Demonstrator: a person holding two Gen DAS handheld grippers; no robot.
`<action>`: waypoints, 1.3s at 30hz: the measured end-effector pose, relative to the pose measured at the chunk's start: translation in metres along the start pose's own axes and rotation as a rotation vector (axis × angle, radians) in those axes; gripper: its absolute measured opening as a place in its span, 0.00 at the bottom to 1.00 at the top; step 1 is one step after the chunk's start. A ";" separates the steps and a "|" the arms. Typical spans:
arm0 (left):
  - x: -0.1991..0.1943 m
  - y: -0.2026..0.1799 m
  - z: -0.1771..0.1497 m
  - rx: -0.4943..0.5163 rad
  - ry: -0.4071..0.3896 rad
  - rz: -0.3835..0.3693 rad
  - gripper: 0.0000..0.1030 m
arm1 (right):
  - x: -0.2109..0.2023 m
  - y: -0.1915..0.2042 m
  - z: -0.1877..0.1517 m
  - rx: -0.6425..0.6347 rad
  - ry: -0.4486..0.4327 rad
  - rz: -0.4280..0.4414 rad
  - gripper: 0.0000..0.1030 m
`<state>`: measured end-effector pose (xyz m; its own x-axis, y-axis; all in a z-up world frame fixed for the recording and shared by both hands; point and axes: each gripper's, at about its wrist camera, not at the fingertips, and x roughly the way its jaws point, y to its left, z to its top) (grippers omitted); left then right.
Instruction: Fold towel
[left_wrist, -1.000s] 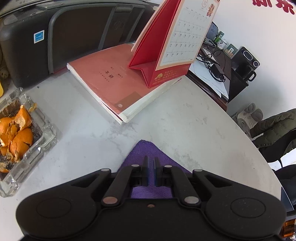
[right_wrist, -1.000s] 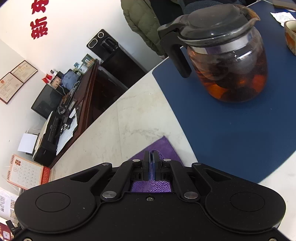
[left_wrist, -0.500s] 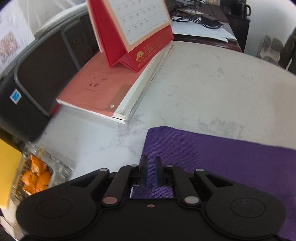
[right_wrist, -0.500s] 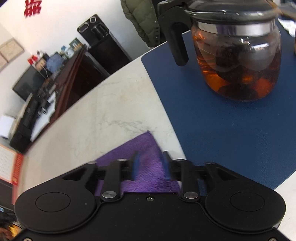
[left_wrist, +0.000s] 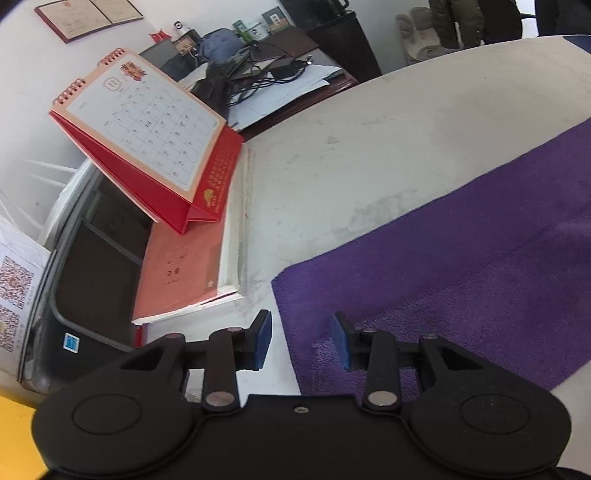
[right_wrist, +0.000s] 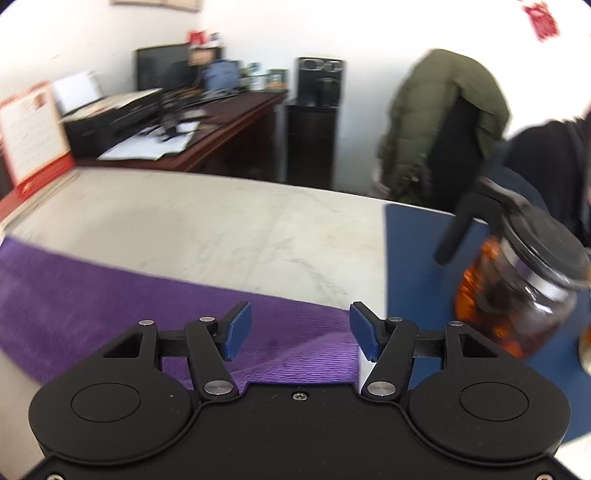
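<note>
Left wrist view: left tongs (left_wrist: 301, 341) partway apart and opening, blue pads (left_wrist: 263, 339) clear of cloth; towel's near-left corner lies btwn them, not pinched. Right wrist view: right tongs (right_wrist: 300, 330) wider, also opening, pads off the fabric, towel's right end under the gap.

Purple towel (left_wrist: 461, 269) lies flat on the pale marble desk (left_wrist: 369, 158) as a long band, w/ a second layer showing along its near edge; slight ridge near the right end in right view (right_wrist: 295, 332). Left short edge straight, corner square.

Edges: just left of the towel, a thick red-covered book (left_wrist: 177, 273) w/ a red desk calendar (left_wrist: 155, 147) standing on it. Right of the towel's end, a blue mat (right_wrist: 417, 266) carrying a glass teapot (right_wrist: 513, 291) of amber tea. Beyond the towel's far edge, bare marble up to the desk's curved rim. Farther back, a cluttered wooden office desk (right_wrist: 221, 122) and a green coat (right_wrist: 443, 118) over a chair.
</note>
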<state>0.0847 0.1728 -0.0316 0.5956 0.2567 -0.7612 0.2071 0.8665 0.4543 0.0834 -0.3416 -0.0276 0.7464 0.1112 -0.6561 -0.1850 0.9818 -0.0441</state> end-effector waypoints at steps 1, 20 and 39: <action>0.003 0.001 -0.001 -0.006 0.001 -0.030 0.32 | 0.001 0.000 0.002 -0.006 0.011 0.007 0.57; 0.048 0.022 -0.001 -0.007 0.060 -0.287 0.41 | 0.016 0.004 -0.002 0.123 0.124 0.082 0.58; 0.027 0.025 -0.007 -0.144 0.045 -0.309 0.05 | 0.005 0.015 -0.002 0.172 0.105 0.096 0.60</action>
<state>0.1011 0.2047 -0.0440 0.4859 -0.0117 -0.8739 0.2590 0.9569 0.1311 0.0828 -0.3264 -0.0329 0.6583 0.1979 -0.7263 -0.1336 0.9802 0.1460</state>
